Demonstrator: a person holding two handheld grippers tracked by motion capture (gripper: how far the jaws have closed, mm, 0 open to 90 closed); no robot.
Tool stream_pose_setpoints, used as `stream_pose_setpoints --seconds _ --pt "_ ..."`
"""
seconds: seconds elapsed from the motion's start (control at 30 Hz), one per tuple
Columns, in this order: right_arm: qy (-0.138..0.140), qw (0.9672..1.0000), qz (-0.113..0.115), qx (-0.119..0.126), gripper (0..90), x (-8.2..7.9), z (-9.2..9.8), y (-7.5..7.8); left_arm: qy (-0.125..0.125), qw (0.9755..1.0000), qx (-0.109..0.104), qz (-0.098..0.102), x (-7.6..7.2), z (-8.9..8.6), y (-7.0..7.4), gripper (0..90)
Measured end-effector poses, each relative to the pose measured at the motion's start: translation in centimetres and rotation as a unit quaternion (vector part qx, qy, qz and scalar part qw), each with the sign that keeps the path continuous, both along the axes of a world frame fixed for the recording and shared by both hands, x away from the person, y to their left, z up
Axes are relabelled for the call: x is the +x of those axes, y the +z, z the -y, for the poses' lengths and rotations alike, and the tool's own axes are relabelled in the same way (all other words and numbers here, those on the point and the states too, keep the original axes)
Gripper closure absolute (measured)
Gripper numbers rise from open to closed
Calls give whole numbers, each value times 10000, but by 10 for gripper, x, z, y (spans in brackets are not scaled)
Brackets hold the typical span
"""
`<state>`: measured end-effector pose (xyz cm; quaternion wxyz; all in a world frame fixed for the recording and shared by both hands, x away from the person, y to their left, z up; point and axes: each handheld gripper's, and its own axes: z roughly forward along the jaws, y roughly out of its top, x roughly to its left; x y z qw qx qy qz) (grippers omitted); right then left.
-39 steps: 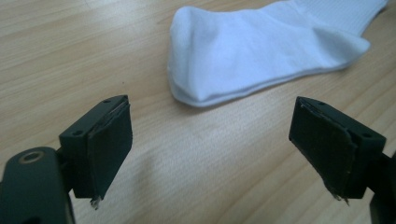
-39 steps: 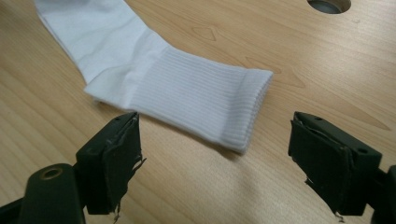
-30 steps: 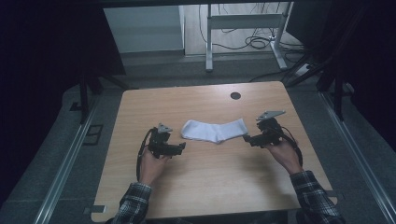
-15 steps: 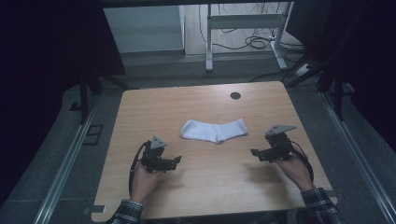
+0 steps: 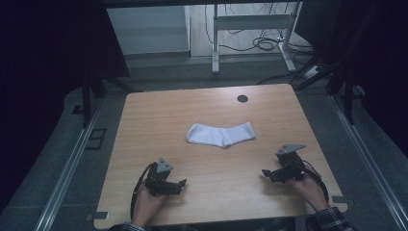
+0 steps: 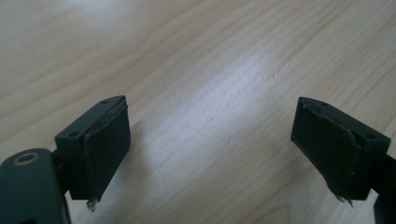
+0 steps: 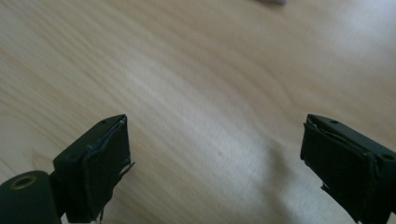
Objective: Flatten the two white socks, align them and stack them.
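Two claws rest low over the near part of the wooden tabletop [image 5: 144,120], one in each of the person's hands. The left claw [image 5: 182,183] sits at the near left, close to the front edge; I see its jaws standing wide apart over bare wood grain, with nothing between them. The right claw [image 5: 264,172] sits at the near right, its grey three-cornered plate tilted upward. Its jaws have just been opening and now stand spread as well, with bare wood between the pads and nothing pinched.

A white sock [image 5: 220,134] lies flat near the middle of the tabletop, its toe end toward the left and its cuff toward the right, bent slightly at the heel. It lies between the two claws but farther from the person than both, well apart from each and touched by neither.

A small dark round hole [image 5: 242,98] marks the tabletop near its far edge, beyond the sock. Checked sleeves show at the bottom of the high view.
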<state>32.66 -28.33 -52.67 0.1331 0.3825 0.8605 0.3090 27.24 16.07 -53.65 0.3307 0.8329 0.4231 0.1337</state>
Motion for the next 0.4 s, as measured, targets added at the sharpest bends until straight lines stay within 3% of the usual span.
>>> stream_pose_setpoints --seconds 0.13,0.4 --pt "30 10000 48 23 60 -1 -1 -8 -20 9999 123 51 -4 3 -5 113" --pt "50 9998 167 121 59 -4 0 -11 -41 9999 43 147 -6 1 -8 96"
